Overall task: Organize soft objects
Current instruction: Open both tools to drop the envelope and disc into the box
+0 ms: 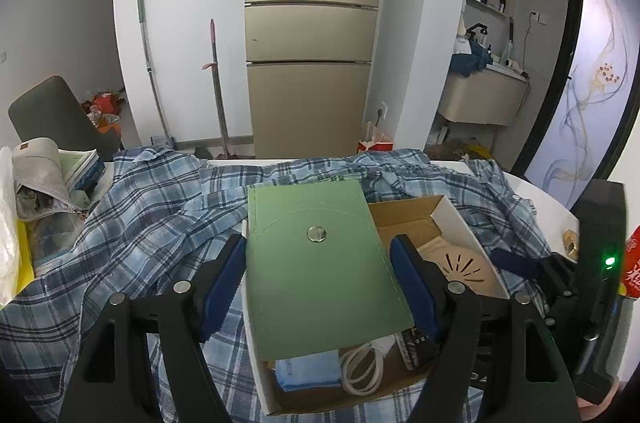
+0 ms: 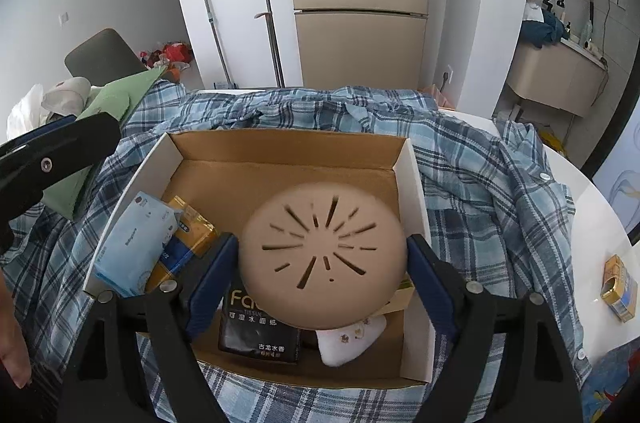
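A flat green pouch [image 1: 320,275] with a metal snap hangs over an open cardboard box [image 1: 448,211], and my left gripper [image 1: 318,241] is shut on its two side edges. In the right wrist view a round beige cushion [image 2: 324,255] with slits lies on the packs inside the box [image 2: 160,159]. My right gripper [image 2: 322,239] stands open around it, a thin gap at each blue pad. The box also holds a blue tissue pack [image 2: 132,243], a black tissue pack [image 2: 260,331] and a white cable [image 1: 364,367]. A blue plaid shirt [image 2: 480,191] lies spread under the box.
The white round table's edge [image 2: 600,207] curves at the right, with a small yellow carton [image 2: 618,287] on it. A grey bag [image 1: 40,175] and books [image 1: 84,167] sit at the table's left. A hand [image 2: 12,343] shows at the lower left. A fridge [image 1: 312,23] stands behind.
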`<state>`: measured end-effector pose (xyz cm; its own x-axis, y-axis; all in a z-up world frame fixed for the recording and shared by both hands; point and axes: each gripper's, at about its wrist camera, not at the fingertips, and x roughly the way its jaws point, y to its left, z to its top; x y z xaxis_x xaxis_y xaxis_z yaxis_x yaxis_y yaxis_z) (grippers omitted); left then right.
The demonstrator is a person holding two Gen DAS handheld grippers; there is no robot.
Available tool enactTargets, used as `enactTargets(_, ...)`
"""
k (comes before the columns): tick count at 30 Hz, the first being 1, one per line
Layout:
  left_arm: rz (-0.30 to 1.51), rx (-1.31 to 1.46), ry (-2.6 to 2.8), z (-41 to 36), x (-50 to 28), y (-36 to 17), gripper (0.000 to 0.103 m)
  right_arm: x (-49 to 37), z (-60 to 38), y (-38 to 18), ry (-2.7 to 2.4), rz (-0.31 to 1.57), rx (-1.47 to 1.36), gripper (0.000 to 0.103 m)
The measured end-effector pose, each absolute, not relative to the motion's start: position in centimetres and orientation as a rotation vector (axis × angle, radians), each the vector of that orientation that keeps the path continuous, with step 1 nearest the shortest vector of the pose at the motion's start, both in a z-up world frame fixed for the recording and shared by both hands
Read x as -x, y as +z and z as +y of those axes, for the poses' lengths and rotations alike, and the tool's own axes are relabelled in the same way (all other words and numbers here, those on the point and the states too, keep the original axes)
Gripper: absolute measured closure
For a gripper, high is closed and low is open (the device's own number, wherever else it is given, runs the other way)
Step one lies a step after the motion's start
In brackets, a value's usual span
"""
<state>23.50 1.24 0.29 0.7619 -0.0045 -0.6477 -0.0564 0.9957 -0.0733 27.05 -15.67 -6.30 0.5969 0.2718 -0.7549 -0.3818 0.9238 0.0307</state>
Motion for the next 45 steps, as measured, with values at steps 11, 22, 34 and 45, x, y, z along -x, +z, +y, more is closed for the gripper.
enactTargets(11, 0.762, 0.088, 0.021, 1.3, -24.4, -1.3, 0.028, -27.4, -18.7, -3.7, 0.297, 0.789, 0.076, 0.008)
enactTargets(22, 0.825, 0.116, 0.003, 0.6, -25.3, -3.9, 0.027, -28.9, -20.9, -4.2, 0.239, 0.821, 0.018, 0.008)
enactTargets(34, 0.654, 0.111, 0.004, 0.9, -23.4, -0.5, 0.017, -28.6, -21.3, -3.5, 0.244, 0.788, -0.012, 0.008)
enactTargets(45, 0.363, 0.078, -0.018, 0.3, -18.6, 5.5, 0.012, -25.2, -21.9, 2.3, 0.292, 0.547, -0.065, 0.001)
